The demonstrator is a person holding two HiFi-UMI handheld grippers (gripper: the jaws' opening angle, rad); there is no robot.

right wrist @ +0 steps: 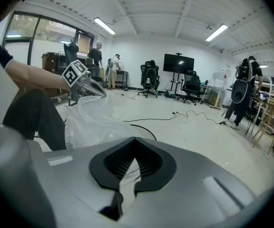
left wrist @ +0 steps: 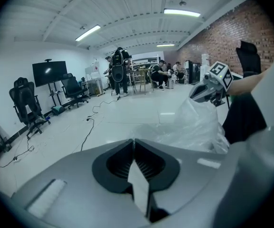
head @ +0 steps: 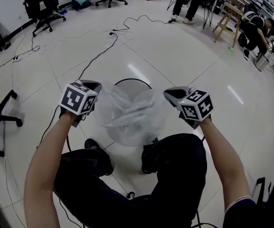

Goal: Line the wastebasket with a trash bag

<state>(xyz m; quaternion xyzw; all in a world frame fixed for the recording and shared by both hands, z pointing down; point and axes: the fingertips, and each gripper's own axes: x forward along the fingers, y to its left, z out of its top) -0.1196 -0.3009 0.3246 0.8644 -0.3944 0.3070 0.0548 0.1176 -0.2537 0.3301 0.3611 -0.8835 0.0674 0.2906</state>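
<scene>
A clear plastic trash bag (head: 129, 112) is stretched between my two grippers above the wastebasket (head: 133, 82), a round bin with a thin black rim that stands on the floor just beyond the person's knees. My left gripper (head: 95, 87) is shut on the bag's left edge; a strip of film (left wrist: 137, 184) shows between its closed jaws (left wrist: 134, 140). My right gripper (head: 168, 94) is shut on the bag's right edge, with film (right wrist: 126, 169) pinched in its jaws (right wrist: 134, 139). The bag (left wrist: 193, 127) billows between them and hides most of the bin; only the black rim (right wrist: 145, 130) shows.
A black cable (head: 96, 56) runs across the white tiled floor to the bin. An office chair base (head: 1, 118) stands at the left, more chairs (head: 42, 6) at the back. People (head: 186, 4) and a wooden stool (head: 227, 15) are at the far right.
</scene>
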